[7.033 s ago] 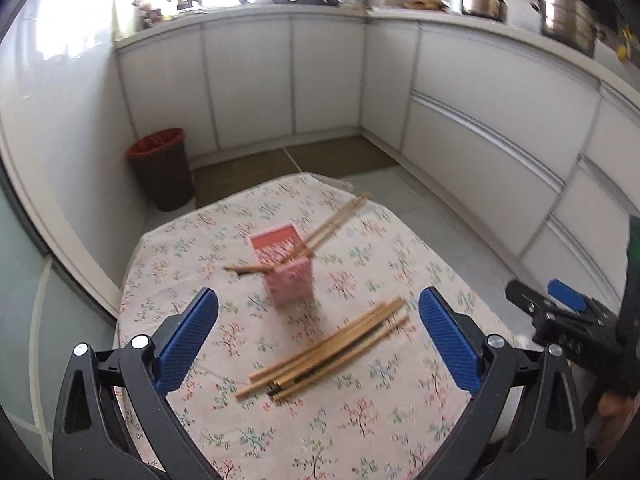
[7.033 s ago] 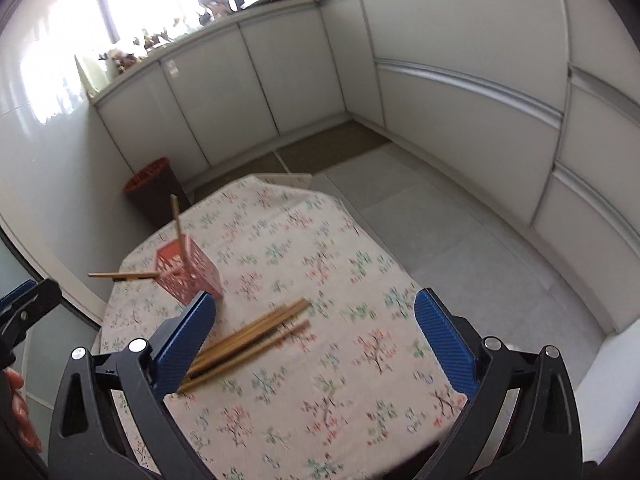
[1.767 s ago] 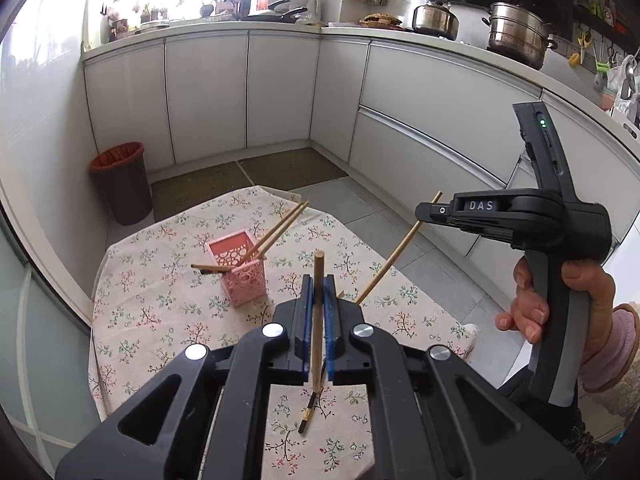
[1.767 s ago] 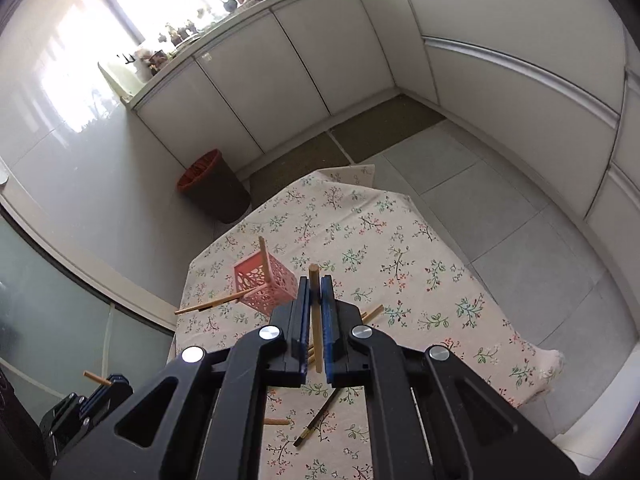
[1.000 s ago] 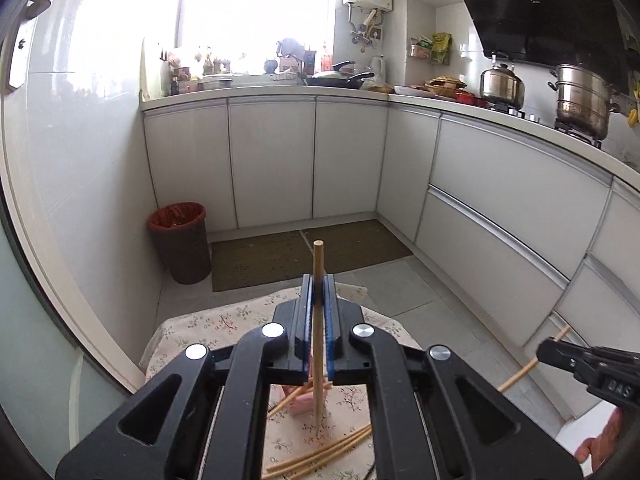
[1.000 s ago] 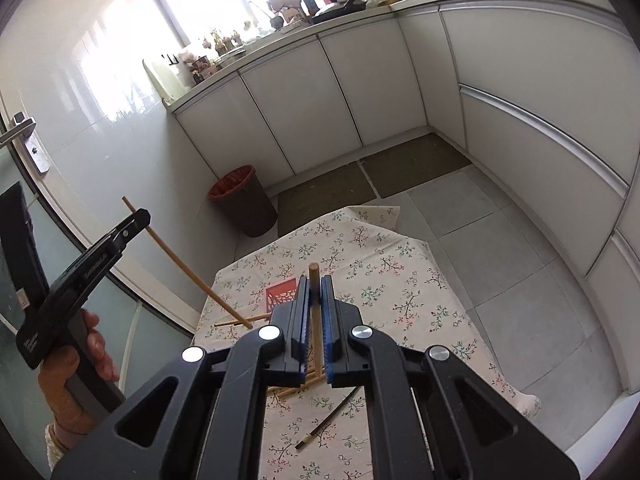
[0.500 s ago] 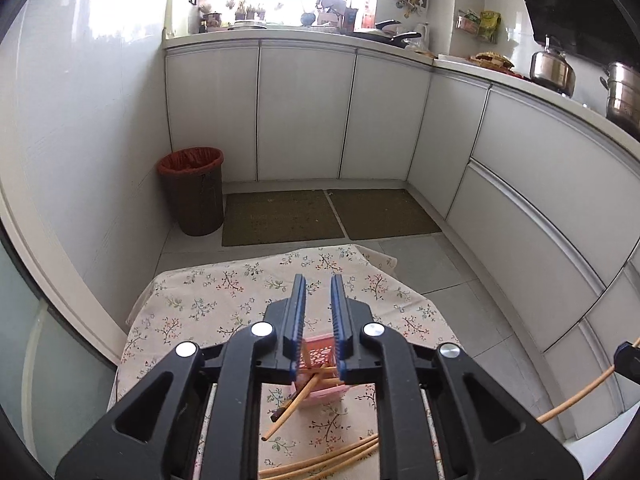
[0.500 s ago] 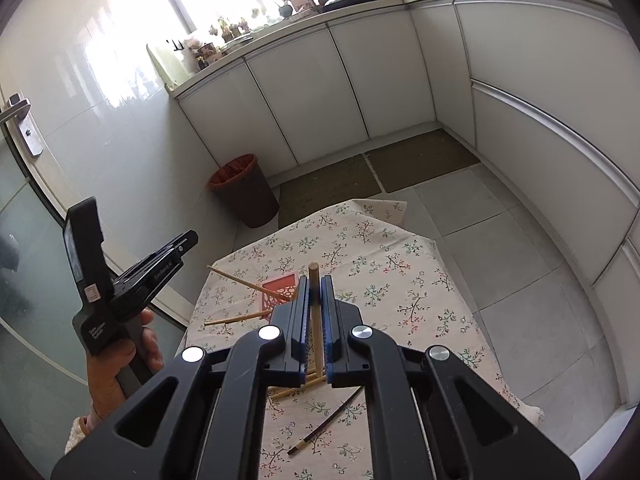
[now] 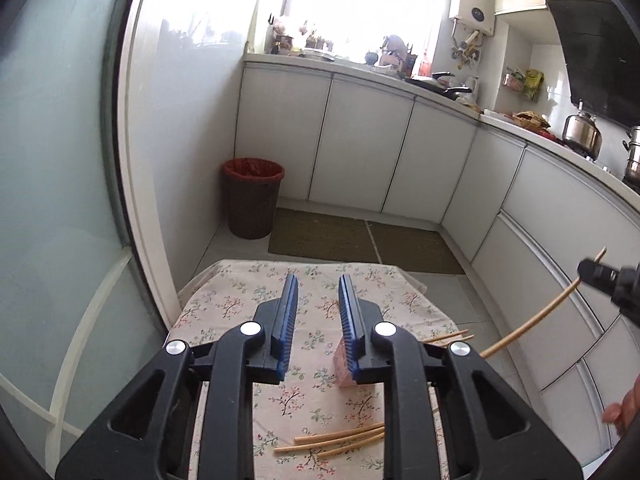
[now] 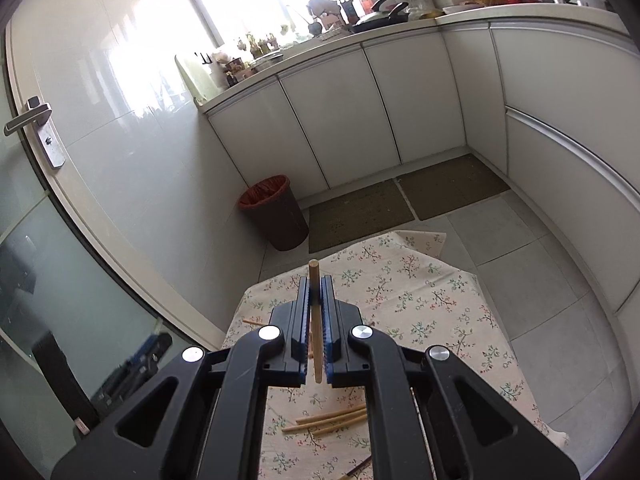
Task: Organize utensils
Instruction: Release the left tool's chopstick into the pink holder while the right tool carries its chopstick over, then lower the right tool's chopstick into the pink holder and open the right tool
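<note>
Seen from the left wrist camera, the left gripper hangs over a table draped in a floral cloth, its blue-padded jaws narrowly apart and opening with nothing between them. A pink holder stands just behind the right finger, mostly hidden by it. Three pale bamboo chopsticks lie loose and side by side on the near part of the cloth; two more tips poke out to the right of the holder. At the far right edge, the right gripper carries a long chopstick slanting down to the left.

Seen from the right wrist camera, the right gripper is clamped on that same round, light-wood chopstick, which stands nearly upright between the pads, its blunt end above the fingertips. The loose chopsticks lie on the cloth below, near the camera. A brown bin with a red liner stands on the floor beyond the table
</note>
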The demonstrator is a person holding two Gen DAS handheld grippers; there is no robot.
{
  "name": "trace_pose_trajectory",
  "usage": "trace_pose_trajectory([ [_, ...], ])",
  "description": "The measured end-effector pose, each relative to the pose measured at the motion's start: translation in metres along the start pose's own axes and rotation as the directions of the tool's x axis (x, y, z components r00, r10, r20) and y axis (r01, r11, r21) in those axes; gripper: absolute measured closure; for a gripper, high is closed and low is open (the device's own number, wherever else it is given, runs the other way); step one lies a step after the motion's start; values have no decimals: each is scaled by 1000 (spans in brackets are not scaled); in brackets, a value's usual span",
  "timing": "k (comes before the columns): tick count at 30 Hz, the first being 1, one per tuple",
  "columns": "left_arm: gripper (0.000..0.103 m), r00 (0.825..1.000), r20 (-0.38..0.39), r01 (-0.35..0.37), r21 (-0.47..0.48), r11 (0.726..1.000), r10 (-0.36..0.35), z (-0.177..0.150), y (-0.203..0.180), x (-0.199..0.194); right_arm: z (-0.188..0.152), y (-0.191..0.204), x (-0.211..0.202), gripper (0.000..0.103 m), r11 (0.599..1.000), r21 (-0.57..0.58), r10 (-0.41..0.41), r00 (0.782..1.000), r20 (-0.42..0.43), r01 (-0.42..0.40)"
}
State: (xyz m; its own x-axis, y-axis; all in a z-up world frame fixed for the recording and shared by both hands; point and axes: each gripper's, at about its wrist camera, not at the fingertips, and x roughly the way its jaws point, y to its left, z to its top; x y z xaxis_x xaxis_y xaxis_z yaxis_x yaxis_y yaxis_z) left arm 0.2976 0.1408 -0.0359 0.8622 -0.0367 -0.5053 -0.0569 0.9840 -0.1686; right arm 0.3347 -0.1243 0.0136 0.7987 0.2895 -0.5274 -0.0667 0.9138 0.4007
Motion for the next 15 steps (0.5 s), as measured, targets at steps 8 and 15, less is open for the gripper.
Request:
trace_pose_trajectory([
  [8, 83, 995, -75, -60, -15, 998, 59, -17, 29, 30, 16, 19, 63, 97, 998, -47, -39, 998, 49, 41],
  [15, 83, 992, -111, -64, -62, 996, 57, -20, 48, 43, -22, 22, 136, 96, 990, -124, -61, 997, 39, 66],
])
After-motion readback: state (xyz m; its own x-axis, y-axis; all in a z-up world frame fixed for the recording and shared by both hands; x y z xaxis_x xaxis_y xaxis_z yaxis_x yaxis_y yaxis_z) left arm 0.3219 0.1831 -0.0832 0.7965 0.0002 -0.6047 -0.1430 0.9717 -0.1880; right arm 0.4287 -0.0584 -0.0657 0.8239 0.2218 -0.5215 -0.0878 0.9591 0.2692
